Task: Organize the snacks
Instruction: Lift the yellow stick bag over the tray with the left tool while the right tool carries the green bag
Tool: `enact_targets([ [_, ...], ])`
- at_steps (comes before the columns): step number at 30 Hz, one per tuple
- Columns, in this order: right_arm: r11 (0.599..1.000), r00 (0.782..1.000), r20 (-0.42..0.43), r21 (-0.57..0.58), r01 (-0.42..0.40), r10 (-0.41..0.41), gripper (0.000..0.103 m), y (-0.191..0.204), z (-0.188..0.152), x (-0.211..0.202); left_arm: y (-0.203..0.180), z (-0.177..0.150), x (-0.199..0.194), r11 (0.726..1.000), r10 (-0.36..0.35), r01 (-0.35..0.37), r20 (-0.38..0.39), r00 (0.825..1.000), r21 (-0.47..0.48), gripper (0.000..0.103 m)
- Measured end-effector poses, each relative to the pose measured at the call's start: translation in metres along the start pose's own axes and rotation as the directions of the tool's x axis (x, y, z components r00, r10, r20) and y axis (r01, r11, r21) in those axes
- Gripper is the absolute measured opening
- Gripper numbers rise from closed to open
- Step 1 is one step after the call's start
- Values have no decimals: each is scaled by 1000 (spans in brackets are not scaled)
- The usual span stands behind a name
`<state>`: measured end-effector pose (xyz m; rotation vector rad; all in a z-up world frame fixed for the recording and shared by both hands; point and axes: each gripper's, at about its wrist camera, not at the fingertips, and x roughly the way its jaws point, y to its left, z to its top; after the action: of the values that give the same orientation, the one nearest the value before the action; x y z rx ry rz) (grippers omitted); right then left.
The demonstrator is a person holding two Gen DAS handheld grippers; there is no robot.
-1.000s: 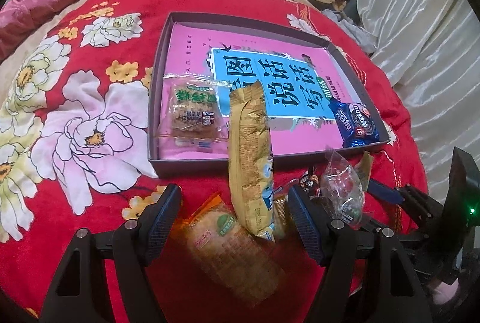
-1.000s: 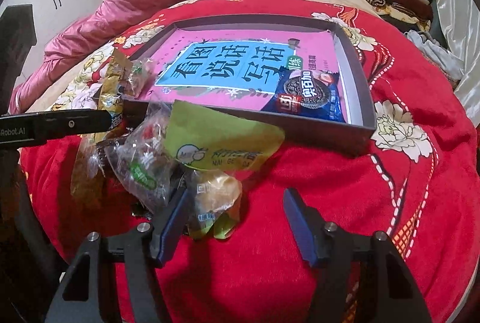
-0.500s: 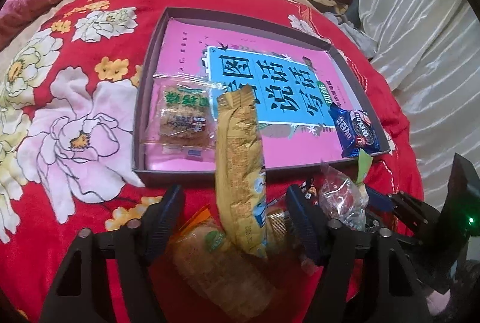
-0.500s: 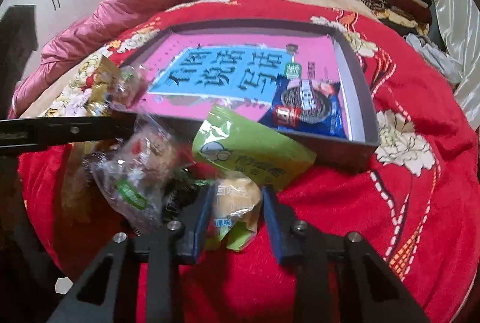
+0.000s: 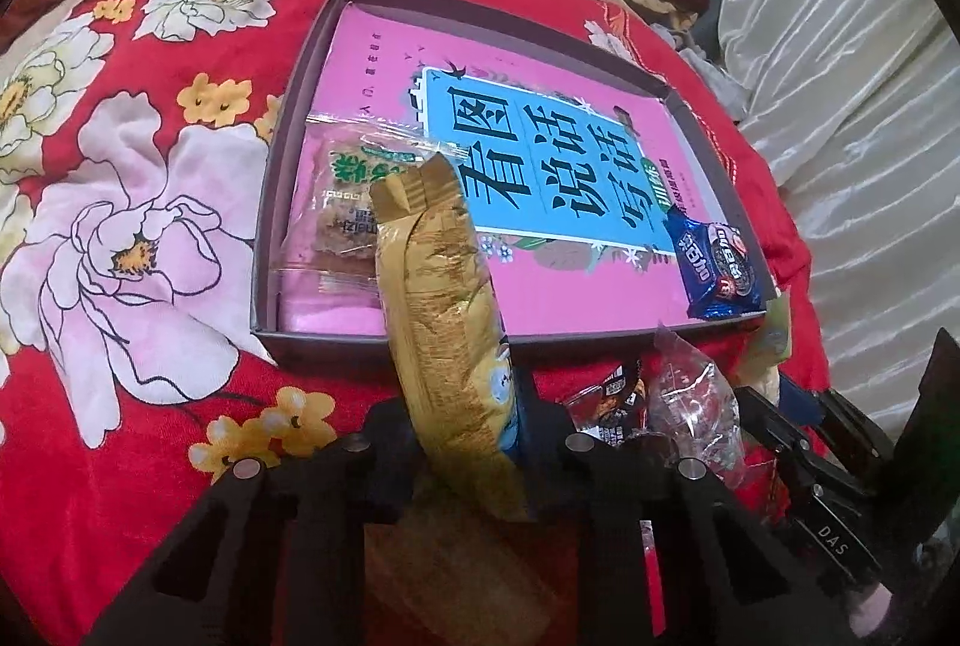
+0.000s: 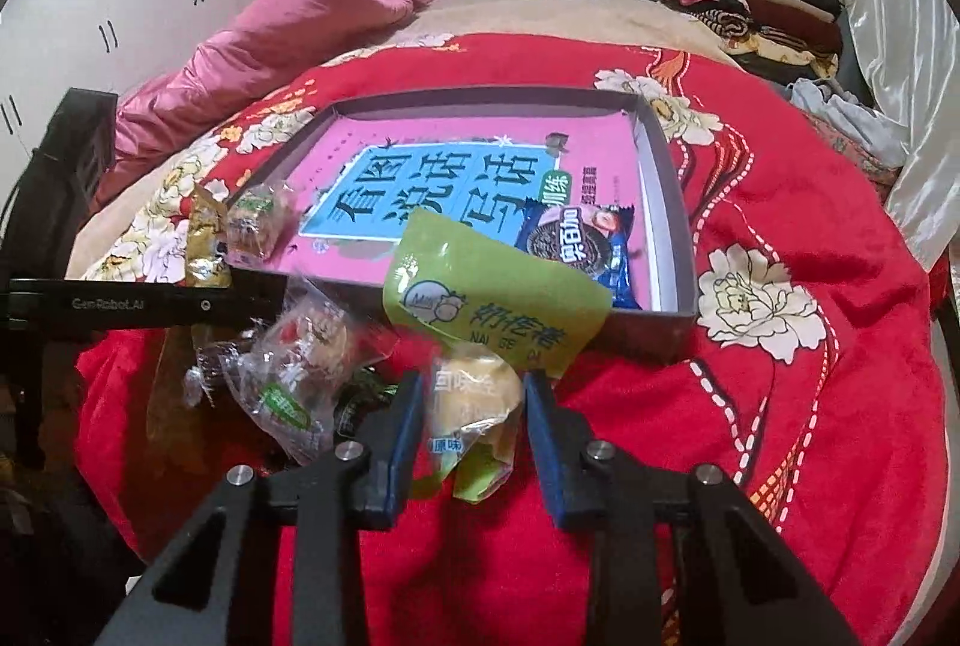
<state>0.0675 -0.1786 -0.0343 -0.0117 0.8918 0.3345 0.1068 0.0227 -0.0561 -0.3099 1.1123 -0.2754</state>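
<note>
In the box [image 5: 312, 45]: two snacks placed — cookie pack [image 5: 717, 268], clear pastry [image 5: 345, 214].
Left gripper [image 5: 465, 421]: clamped on gold bag [image 5: 444, 298].
Right gripper [image 6: 474, 421]: clamped on green pouch [image 6: 486, 304].
Beside the box: several left.

We see open room across the middle of the tray [image 5: 312, 45], between the clear-wrapped cake [image 5: 342, 220] in its near-left corner and the blue cookie pack [image 5: 717, 265] in its near-right corner. Its near wall bars a low approach. A heap of loose packets [image 6: 294, 376] crowds the bedspread [image 6: 810, 406] before it; right of the tray the bedspread lies bare.
</note>
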Motion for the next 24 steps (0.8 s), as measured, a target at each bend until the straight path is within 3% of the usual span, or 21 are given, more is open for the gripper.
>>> enact_targets([
  [5, 1000, 1000, 29, -4, -11, 11, 34, 2, 3, -7, -2, 0, -5, 1000, -17, 17, 8, 1000, 3, 19],
  [24, 998, 988, 147, 38, -57, 51, 34, -5, 15, -27, -12, 5, -52, 998, -28, 22, 106, 994, 53, 17],
])
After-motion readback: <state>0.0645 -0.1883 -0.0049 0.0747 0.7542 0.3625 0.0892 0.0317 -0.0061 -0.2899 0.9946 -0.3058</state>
